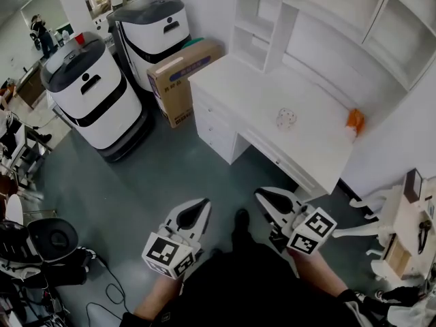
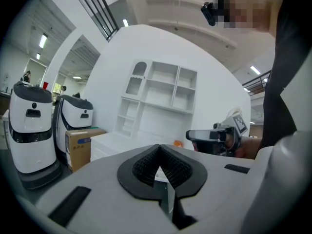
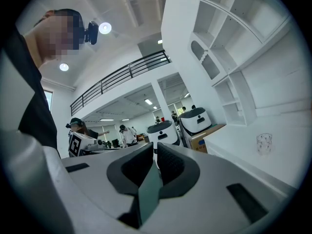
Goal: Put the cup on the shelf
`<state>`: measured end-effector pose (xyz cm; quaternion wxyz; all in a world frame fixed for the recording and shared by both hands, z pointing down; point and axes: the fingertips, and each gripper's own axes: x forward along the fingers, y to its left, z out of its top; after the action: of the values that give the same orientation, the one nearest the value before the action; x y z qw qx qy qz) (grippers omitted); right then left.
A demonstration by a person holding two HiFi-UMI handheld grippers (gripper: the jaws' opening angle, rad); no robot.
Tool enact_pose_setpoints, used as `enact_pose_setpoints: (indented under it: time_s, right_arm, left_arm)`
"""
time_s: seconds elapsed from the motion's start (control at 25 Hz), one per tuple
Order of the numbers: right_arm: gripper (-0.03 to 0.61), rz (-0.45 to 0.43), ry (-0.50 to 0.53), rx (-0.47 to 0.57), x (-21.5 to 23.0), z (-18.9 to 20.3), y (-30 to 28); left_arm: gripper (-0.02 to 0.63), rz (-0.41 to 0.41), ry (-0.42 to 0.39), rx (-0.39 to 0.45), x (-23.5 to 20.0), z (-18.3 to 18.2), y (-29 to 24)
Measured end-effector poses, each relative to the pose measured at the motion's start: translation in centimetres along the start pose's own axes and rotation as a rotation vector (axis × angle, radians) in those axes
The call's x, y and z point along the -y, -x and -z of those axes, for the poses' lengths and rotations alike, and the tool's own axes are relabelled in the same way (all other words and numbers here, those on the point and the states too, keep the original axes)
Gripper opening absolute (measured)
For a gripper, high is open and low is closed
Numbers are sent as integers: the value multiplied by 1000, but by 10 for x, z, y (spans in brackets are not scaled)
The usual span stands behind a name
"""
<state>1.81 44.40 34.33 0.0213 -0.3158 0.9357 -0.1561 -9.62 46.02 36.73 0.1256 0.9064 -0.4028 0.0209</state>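
A clear cup with small dots point(image 1: 286, 119) stands upright on the white desk point(image 1: 245, 87), also seen in the right gripper view as the cup point(image 3: 263, 143). Behind it rises the white shelf unit point(image 1: 262, 26) with open compartments. My left gripper point(image 1: 199, 208) and right gripper point(image 1: 263, 197) are both held low near the person's body, over the floor in front of the desk and well short of the cup. In their own views the left gripper point(image 2: 158, 155) and right gripper point(image 3: 155, 156) are shut with nothing between the jaws.
An orange object point(image 1: 354, 120) lies at the desk's right end. A cardboard box point(image 1: 180, 77) and two white-and-black robots point(image 1: 92, 94) point(image 1: 150, 33) stand left of the desk. A white chair point(image 1: 402, 230) is at right, a black stool point(image 1: 51, 240) at left.
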Motion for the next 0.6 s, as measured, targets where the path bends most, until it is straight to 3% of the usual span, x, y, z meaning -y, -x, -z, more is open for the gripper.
enact_pose_setpoints:
  time_s: [0.28, 0.6]
  right_arm:
    - [18, 2, -5, 16, 78, -32, -20]
    - [18, 30, -41, 48, 167, -59, -9]
  left_arm:
    - [11, 5, -8, -18, -32, -28, -80]
    - [11, 63, -53, -63, -24, -52, -177]
